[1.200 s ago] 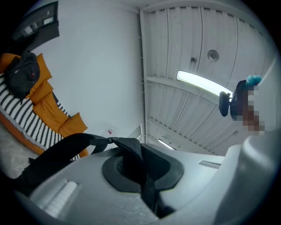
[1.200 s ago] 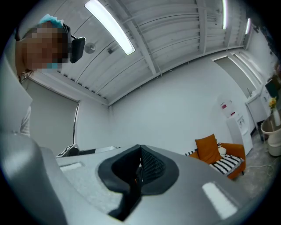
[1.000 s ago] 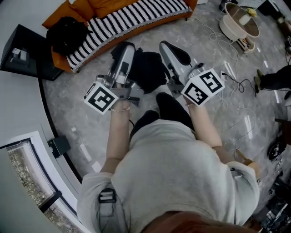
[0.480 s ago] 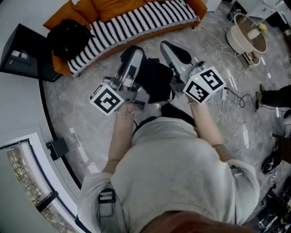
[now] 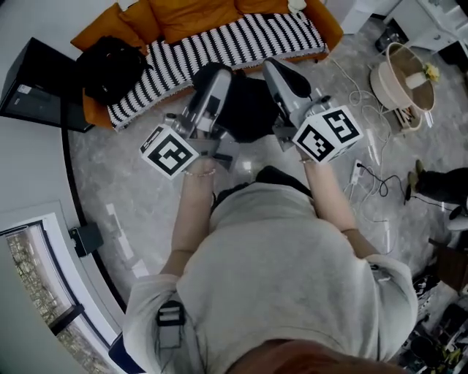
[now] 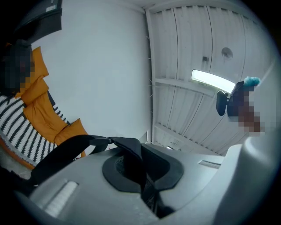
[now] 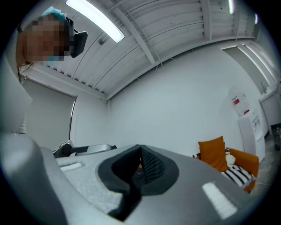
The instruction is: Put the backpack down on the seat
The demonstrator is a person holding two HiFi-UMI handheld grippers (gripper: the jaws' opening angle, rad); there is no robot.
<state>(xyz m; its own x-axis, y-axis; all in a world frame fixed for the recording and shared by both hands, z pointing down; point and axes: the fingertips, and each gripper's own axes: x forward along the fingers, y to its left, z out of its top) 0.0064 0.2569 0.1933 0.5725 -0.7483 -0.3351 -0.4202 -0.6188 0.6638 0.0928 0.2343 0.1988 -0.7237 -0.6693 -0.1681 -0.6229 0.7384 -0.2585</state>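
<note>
In the head view a black backpack (image 5: 245,109) hangs between my two grippers, just in front of the sofa's striped seat (image 5: 219,36). My left gripper (image 5: 212,77) is shut on a black strap (image 6: 131,151) that runs up out of its jaws and off to the left. Pinched in my right gripper (image 5: 275,70) is a black mesh strap (image 7: 149,165). Both grippers point up and forward, toward the sofa's front edge. The lower part of the backpack is hidden behind the grippers and the person's arms.
Orange cushions (image 5: 190,14) line the sofa back. A second black bag (image 5: 110,62) lies on the sofa's left end. A black cabinet (image 5: 33,88) stands to the left, a round beige table (image 5: 406,73) to the right. Cables (image 5: 365,172) trail on the floor.
Both grippers and the hanging backpack have come closer to the sofa, from over the bare floor to its front edge. Both grips have stayed shut.
</note>
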